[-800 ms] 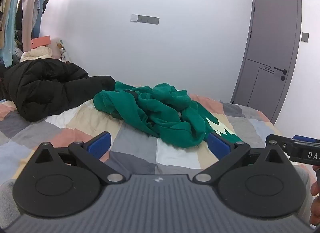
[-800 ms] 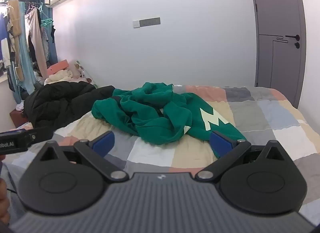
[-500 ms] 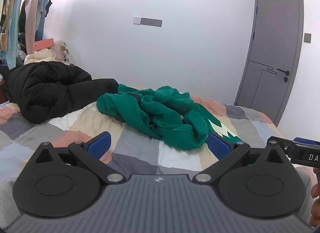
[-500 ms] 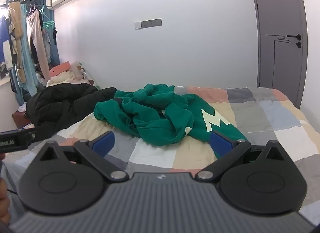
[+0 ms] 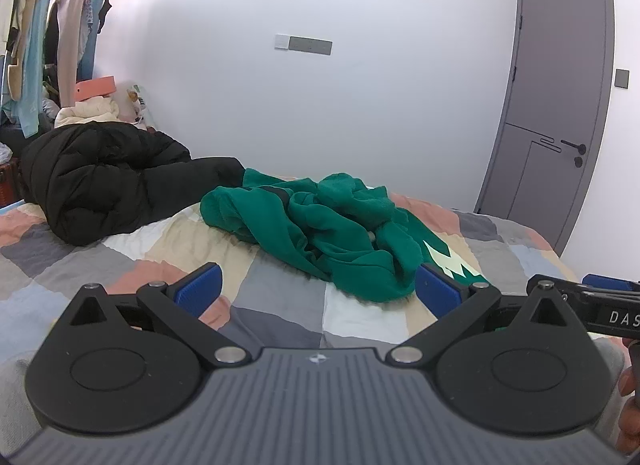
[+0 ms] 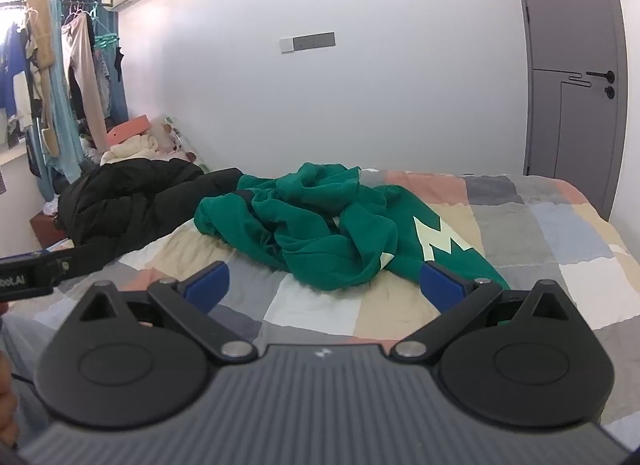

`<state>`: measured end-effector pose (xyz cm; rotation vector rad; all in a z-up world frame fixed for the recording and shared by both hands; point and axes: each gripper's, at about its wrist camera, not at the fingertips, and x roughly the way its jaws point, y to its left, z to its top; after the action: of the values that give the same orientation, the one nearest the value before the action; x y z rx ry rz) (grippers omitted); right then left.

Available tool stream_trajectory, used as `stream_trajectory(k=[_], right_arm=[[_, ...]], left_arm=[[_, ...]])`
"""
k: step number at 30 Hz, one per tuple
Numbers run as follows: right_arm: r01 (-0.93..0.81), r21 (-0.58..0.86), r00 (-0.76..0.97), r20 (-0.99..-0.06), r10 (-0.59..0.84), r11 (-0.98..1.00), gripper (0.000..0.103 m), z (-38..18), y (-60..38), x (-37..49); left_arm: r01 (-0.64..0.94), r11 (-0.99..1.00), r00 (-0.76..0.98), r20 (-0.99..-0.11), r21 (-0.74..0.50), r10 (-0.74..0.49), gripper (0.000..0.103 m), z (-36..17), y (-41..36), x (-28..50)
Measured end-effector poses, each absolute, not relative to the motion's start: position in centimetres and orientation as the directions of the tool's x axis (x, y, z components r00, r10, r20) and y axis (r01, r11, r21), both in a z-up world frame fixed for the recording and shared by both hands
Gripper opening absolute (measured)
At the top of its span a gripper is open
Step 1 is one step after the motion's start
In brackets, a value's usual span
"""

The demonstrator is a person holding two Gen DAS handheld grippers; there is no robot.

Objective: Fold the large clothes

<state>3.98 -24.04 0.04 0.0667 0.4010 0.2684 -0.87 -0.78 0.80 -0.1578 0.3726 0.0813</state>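
Fingers spread wide on both tools, nothing between them: left gripper (image 5: 316, 289) and right gripper (image 6: 326, 285) both hover over the near part of the bed (image 6: 560, 265), tilted slightly down, well short of any cloth. Blue pads bare on both.

Task item: green sweatshirt (image 5: 320, 233), bunched in a heap mid-bed on the patchwork cover, pale zigzag print showing on the right side (image 6: 440, 241). Sleeves twisted into the pile; can't tell where cuffs, hem or collar are. Black puffer coat (image 5: 108, 177) lies at the left, its end touching or just overlapping the sweatshirt's far left edge; can't tell which.

Risks from here, judged:
- Grabbing the heap blind: fingers likely pinch several layers or a sleeve knot, so lifting drags the whole wad instead of opening it out.
- Patchwork cover is soft and wrinkled; a low pinch could catch the cover with the sweatshirt and pull it up.
- Both tools sit close side by side; the right one's side shows at the edge of the left view (image 5: 600, 305). Reaching for the same spot could knock them together.
- Pulling the left edge may snag or tow the black coat.
- Thick fleece-like fabric could slip out of one pad pair if gripped only at an edge, leaving an uneven spread.
- Print side up or down is unclear for most of the garment, so the fold may start wrong way round.
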Motion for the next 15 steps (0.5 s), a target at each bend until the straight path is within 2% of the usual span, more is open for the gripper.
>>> stream_trajectory(k=[15], right_arm=[[-0.231,0.119,0.875,-0.408,0.259,0.966,0.103,-1.1,-23.6,5.1]], left_arm=[[-0.111,0.983,0.922,-0.384,-0.147,0.047,0.103,0.3,0.2,0.3]])
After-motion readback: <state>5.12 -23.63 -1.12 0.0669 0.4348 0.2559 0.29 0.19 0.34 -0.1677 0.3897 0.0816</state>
